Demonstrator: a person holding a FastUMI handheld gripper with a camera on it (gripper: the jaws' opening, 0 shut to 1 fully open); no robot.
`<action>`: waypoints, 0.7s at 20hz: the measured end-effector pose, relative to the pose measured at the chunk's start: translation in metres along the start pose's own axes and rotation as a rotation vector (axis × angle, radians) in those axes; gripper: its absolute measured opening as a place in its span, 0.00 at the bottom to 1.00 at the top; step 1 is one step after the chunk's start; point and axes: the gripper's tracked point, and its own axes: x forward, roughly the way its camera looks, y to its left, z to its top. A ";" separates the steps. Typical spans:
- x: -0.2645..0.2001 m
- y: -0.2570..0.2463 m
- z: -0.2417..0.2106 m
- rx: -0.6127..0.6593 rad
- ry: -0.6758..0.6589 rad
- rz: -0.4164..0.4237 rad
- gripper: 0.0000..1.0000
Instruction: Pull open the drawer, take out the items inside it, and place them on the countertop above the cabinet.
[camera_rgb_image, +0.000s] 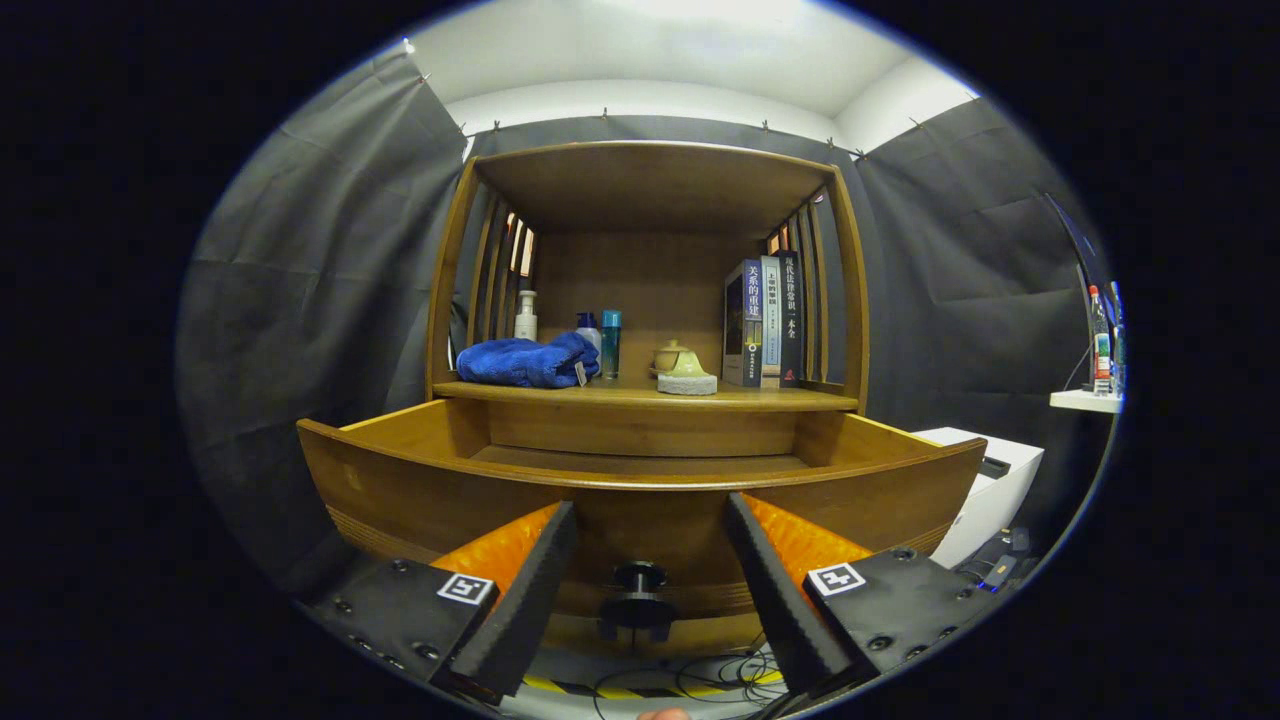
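Observation:
The wooden drawer (400, 490) of the cabinet stands pulled out toward me, and what I see of its inside is bare wood. Its dark round knob (638, 580) sits on the front panel, between my two fingers and a little ahead of them. My gripper (650, 530) is open, orange-and-black fingers spread to either side of the knob, touching nothing. On the countertop (760, 398) above the drawer lie a blue towel (528, 362), a white bottle (525, 316), two blue bottles (610, 342), a small teapot on a stone coaster (684, 372) and upright books (765, 322).
Grey cloth walls close in the booth on both sides. A white box-like machine (990, 490) stands right of the cabinet, with a small shelf holding bottles (1098, 345) above it. Cables and yellow-black tape (690, 685) lie on the floor below the drawer.

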 end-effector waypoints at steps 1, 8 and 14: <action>0.006 0.001 0.002 0.002 0.004 -0.001 0.98; 0.065 0.002 0.012 0.036 0.024 -0.004 0.98; 0.125 0.005 0.012 0.048 0.047 -0.009 0.98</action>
